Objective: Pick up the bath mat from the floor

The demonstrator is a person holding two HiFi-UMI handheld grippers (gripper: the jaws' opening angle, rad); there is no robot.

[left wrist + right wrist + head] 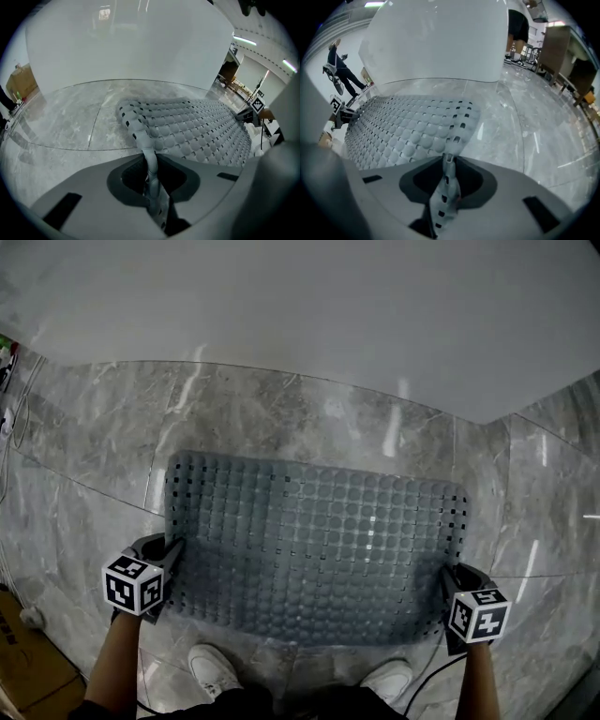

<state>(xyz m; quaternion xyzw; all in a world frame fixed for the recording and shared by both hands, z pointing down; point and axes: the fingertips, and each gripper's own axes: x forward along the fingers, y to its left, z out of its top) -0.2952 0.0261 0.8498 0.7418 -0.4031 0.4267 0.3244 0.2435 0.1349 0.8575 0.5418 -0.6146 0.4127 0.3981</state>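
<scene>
A grey rubber bath mat (314,545) with round bumps and small square holes is stretched over the marble floor, in front of a white wall. My left gripper (172,549) is shut on the mat's left edge. In the left gripper view the mat's edge (151,161) is pinched upright between the jaws, with the mat's body (197,129) spreading away to the right. My right gripper (448,579) is shut on the right edge. The right gripper view shows that edge (446,185) folded and clamped between the jaws, the mat (408,129) spreading left.
A white wall (300,306) runs along the far side of the grey marble floor (103,437). My two white shoes (214,669) stand just behind the mat. A cardboard box (23,662) sits at the lower left. A person (341,70) stands far off in the right gripper view.
</scene>
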